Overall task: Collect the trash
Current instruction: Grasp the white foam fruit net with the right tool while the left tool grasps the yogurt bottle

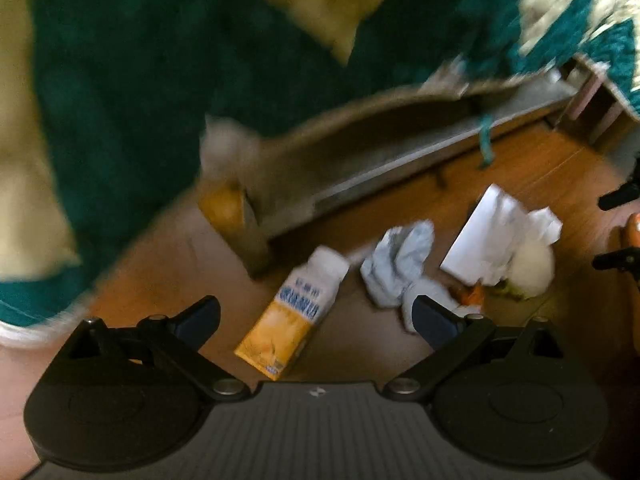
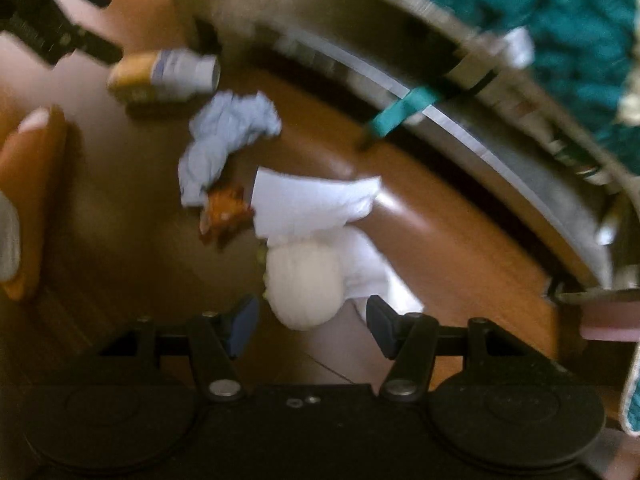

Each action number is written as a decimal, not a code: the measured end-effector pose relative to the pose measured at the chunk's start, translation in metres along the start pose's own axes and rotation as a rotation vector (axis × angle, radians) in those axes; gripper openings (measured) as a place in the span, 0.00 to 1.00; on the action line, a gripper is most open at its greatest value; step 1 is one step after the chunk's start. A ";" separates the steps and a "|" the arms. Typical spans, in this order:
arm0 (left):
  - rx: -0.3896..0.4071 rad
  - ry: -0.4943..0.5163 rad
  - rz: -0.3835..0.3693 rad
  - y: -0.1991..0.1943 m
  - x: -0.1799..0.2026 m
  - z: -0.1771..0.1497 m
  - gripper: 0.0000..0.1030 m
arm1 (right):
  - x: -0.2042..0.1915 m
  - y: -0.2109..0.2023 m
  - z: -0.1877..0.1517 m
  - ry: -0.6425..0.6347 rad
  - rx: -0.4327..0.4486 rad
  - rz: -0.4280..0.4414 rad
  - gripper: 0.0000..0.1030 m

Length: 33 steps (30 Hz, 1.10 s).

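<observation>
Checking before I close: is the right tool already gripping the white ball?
No: the right tool stands open, and the white ball lies on the floor beyond its pads.

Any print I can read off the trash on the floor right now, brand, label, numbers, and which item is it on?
Nothing reads cleanly; both views are motion-blurred.
Yellow and white bottle: a band of blue characters across its middle, too blurred to read; a small blue mark near its base, also unreadable.
The same bottle in the right wrist view: a blue label band, unreadable.
Crumpled blue paper, white paper, orange wrapper: no print visible.
</observation>
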<state>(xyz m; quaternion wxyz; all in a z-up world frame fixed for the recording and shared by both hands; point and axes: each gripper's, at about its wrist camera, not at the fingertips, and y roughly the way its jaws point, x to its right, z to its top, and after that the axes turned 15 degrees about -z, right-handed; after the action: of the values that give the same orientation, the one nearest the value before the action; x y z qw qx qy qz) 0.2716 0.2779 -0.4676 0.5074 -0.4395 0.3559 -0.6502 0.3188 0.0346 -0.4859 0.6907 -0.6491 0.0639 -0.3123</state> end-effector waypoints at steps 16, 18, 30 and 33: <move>-0.171 0.022 -0.002 0.099 -0.027 -0.013 0.99 | -0.028 0.074 0.002 -0.148 -0.010 -0.003 0.58; -0.178 0.025 0.006 0.106 -0.028 -0.015 0.99 | -0.032 0.076 0.002 -0.165 -0.016 0.004 0.58; -0.233 -0.037 0.058 0.136 -0.053 -0.008 0.57 | -0.047 0.061 -0.004 -0.203 0.031 -0.036 0.55; -0.218 -0.060 0.049 0.138 -0.055 -0.008 0.55 | -0.046 0.054 -0.003 -0.185 0.038 -0.044 0.50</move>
<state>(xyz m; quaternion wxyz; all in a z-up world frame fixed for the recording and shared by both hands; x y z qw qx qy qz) 0.3172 0.2992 -0.6071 0.4828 -0.5025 0.4201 -0.5814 0.2994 0.0535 -0.5521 0.6988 -0.6633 -0.0203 -0.2670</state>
